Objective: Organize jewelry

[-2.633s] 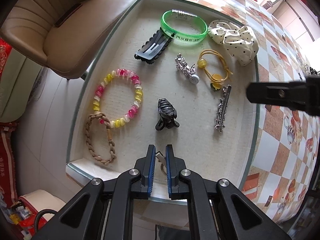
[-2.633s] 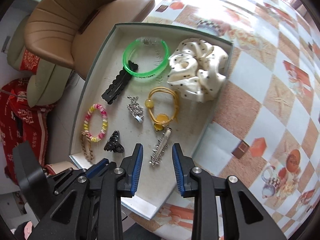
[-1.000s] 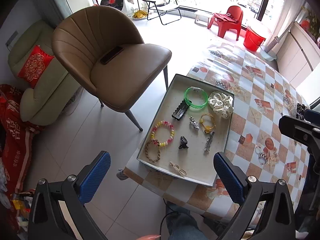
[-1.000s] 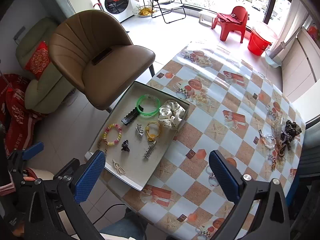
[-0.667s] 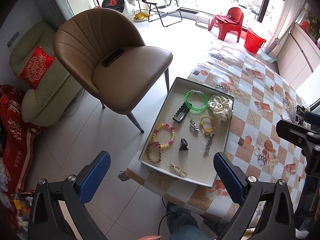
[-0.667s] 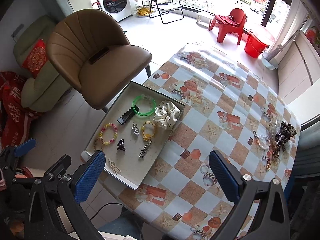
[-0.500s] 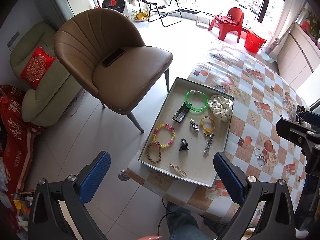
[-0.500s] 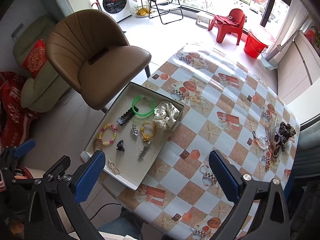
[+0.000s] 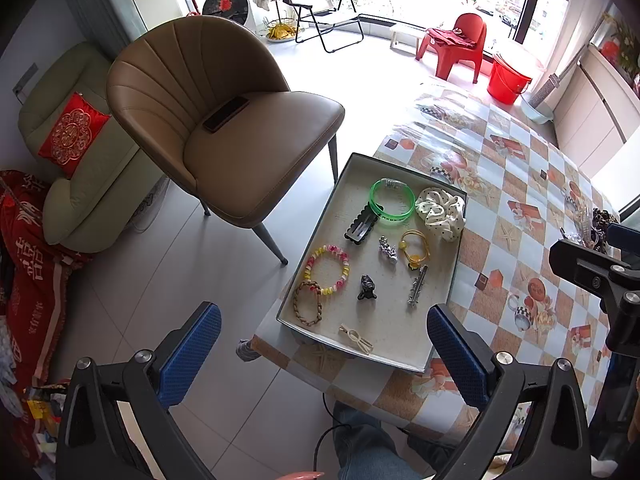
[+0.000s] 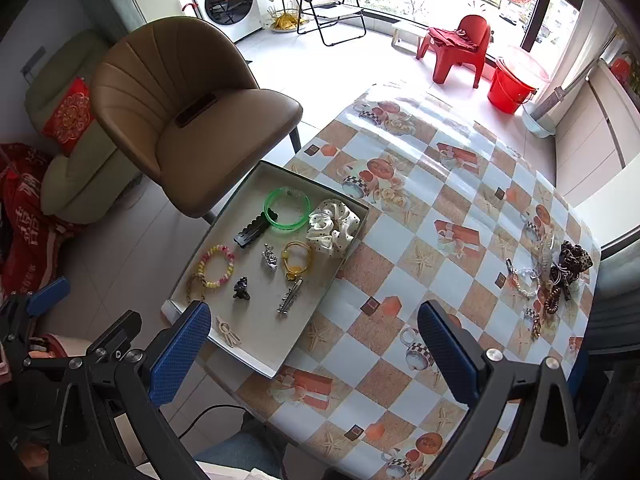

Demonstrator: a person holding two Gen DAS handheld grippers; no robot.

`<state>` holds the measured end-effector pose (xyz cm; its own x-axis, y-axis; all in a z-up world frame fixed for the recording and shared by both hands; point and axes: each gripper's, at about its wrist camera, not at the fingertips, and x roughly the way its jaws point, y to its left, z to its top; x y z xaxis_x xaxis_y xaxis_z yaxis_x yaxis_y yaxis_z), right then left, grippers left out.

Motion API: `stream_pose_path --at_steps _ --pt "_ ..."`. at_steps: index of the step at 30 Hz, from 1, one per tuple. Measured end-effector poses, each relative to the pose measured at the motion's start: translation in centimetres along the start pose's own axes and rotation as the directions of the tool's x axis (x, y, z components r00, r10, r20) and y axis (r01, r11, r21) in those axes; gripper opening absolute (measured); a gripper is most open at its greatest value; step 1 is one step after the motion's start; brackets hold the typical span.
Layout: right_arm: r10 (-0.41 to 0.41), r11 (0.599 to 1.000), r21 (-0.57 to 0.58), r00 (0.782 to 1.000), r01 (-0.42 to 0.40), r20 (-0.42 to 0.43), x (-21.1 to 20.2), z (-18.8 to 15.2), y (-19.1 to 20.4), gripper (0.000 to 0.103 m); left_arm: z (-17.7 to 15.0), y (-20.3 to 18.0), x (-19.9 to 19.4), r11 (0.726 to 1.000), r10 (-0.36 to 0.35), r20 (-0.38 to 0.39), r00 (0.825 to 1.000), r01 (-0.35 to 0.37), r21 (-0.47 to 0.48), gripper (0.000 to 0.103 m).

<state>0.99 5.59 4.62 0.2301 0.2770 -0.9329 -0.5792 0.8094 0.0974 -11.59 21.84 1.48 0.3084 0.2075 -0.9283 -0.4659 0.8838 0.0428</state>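
The table (image 10: 440, 208) carries a shallow tray (image 9: 456, 276) at its near corner, so both arms can reach it. In the tray, bracelets, clips and a scrunchie (image 9: 442, 212) lie apart, each easy to pick singly. A small heap of jewelry (image 10: 556, 276) waits unsorted at the table's far edge. The left gripper (image 9: 324, 354) and right gripper (image 10: 314, 350) hang high above, jaws spread wide, holding nothing.

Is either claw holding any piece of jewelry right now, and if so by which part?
Nothing is held. The left claw and right claw are both wide open with nothing between their blue pads, raised well above the shallow grey tray of jewelry.
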Motion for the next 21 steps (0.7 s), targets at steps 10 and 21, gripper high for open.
stream_pose_path --at_steps 10,21 --pt "0.001 1.000 0.000 1.000 -0.001 0.000 -0.03 0.03 -0.07 0.103 0.02 -0.03 0.01 1.000 0.000 0.000 1.000 0.000 0.001 0.103" --pt "0.003 1.000 0.000 1.000 -0.003 -0.002 0.00 0.04 -0.17 0.103 -0.02 -0.12 0.00 1.000 0.003 -0.001 1.000 -0.003 -0.001 0.103"
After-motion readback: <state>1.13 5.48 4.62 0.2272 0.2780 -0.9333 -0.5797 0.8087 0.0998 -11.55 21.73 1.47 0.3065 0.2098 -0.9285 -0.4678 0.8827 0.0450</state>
